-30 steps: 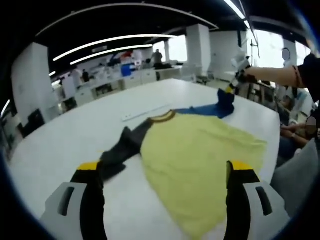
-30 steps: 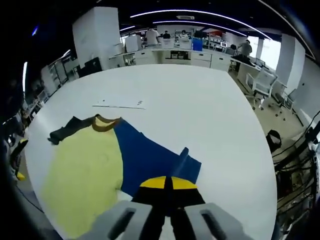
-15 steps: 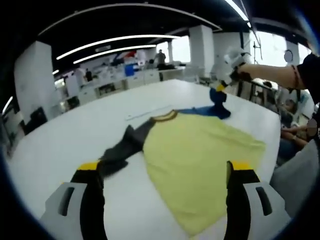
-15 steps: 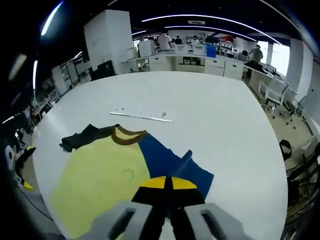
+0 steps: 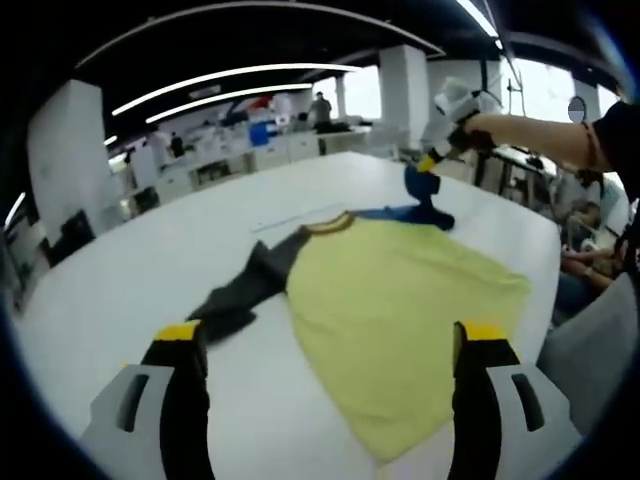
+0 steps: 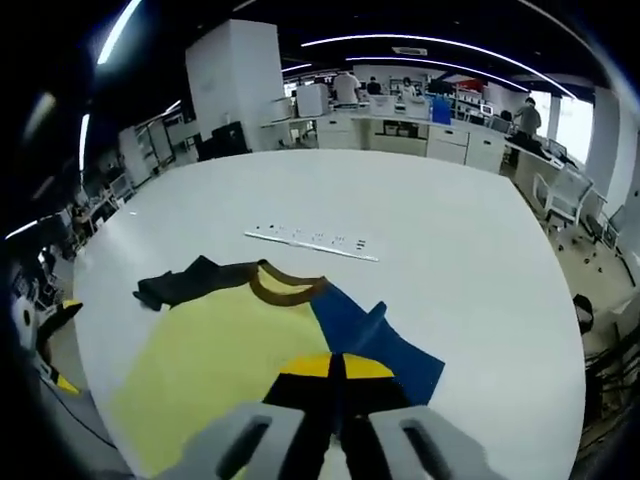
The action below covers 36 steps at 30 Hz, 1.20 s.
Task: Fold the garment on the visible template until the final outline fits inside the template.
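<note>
The garment is lying on the white bench, a shirt with a yellow body, a brown collar, a dark sleeve stretched out on one side and a blue sleeve on the other. In the right gripper view the dark sleeve is lying far left and the blue sleeve near right.

The right gripper is pinching the blue sleeve, jaws closed on the cloth; in the left gripper view it is holding that sleeve raised at the far right, above the yellow body. The left gripper is hovering over the near hem with its jaws spread wide, holding nothing.

A pale ruler-like strip is lying on the bench beyond the collar. I cannot make out any template outline.

Judgement: step in hand is folding the blue sleeve inward. To do it well:
- carry the sleeve across towards the dark-sleeve side, keeping it low
- lay it flat on the yellow body, crease along the shoulder line
- let go only once the cloth is resting flat
- the free left gripper could pin the yellow body so it is not dragging along.
</note>
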Motion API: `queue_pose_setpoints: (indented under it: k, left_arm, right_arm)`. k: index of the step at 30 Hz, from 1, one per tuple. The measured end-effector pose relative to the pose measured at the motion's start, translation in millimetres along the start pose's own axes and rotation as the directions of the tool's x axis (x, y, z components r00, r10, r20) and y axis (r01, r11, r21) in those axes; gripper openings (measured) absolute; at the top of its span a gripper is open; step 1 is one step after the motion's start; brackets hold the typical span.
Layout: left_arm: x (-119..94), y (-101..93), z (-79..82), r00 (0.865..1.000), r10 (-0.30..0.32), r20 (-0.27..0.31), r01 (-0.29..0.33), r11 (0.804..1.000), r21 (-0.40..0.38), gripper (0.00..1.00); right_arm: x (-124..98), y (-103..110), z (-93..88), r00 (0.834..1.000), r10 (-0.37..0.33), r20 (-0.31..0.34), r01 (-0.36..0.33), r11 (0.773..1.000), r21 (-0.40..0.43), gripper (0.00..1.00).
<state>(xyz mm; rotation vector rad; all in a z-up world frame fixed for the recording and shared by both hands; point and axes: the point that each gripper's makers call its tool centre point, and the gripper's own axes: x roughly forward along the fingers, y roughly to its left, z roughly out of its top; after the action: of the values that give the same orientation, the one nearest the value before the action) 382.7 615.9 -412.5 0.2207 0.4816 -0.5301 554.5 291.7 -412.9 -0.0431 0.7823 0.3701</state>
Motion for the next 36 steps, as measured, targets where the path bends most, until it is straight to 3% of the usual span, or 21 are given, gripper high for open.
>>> queue_pose_setpoints:
  k: [13,36]
  left_arm:
    - [-0.3,-5.2,-3.5,1.000,-0.011,-0.005,0.011,1.000,-0.019,0.99]
    - [-3.7,-7.4,-8.6,1.000,-0.018,-0.003,0.018,0.999,-0.035,0.99]
  right_arm:
    - [12.9,32.4,14.7,0.999,0.050,0.002,-0.050,0.998,-0.030,0.00]
    - [35.2,122.2,32.6,0.987,0.157,0.027,-0.156,0.987,-0.024,0.00]
